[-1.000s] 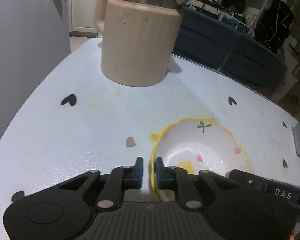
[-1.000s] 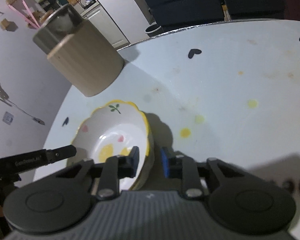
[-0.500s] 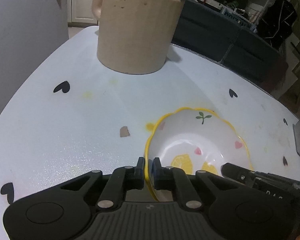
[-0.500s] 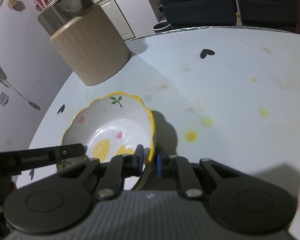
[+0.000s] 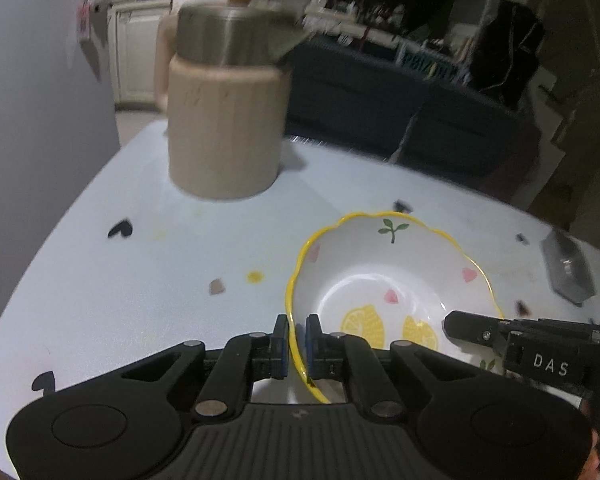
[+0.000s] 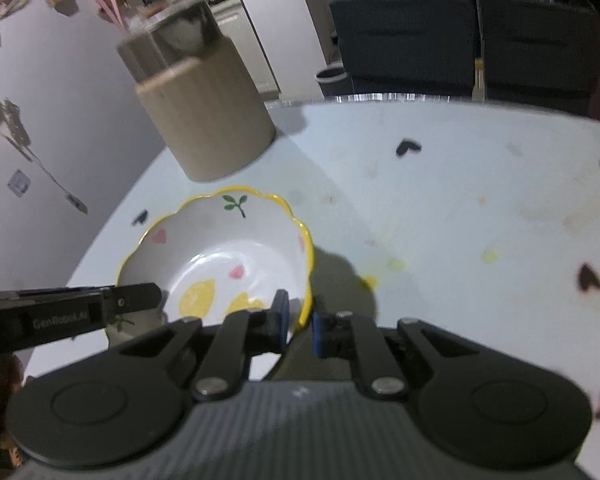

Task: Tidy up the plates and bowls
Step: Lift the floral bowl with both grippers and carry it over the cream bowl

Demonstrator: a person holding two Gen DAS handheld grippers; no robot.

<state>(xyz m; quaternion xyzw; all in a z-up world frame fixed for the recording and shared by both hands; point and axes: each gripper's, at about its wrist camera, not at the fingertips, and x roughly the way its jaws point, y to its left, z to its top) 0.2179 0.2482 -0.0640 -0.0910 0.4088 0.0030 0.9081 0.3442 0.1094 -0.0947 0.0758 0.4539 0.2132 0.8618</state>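
A white bowl (image 5: 380, 280) with a yellow scalloped rim and lemon and heart prints is held from two sides just above the pale blue table (image 5: 140, 280). My left gripper (image 5: 297, 336) is shut on its near-left rim, one pad inside and one outside. In the right wrist view the bowl (image 6: 220, 248) casts a shadow to its right. There my right gripper (image 6: 300, 320) is shut on the near-right rim. Each gripper's finger shows in the other view: the right gripper (image 5: 480, 328) and the left gripper (image 6: 140, 296).
A tall beige jug (image 5: 224, 136) with a steel top stands at the table's far left, also in the right wrist view as the jug (image 6: 204, 120). A grey metal object (image 5: 568, 268) lies at the right edge. Dark seats (image 6: 460, 40) stand behind the table (image 6: 460, 200).
Both grippers have risen with the bowl, which now sits higher over the table. The right pads drew together onto the rim. The jug looks farther off.
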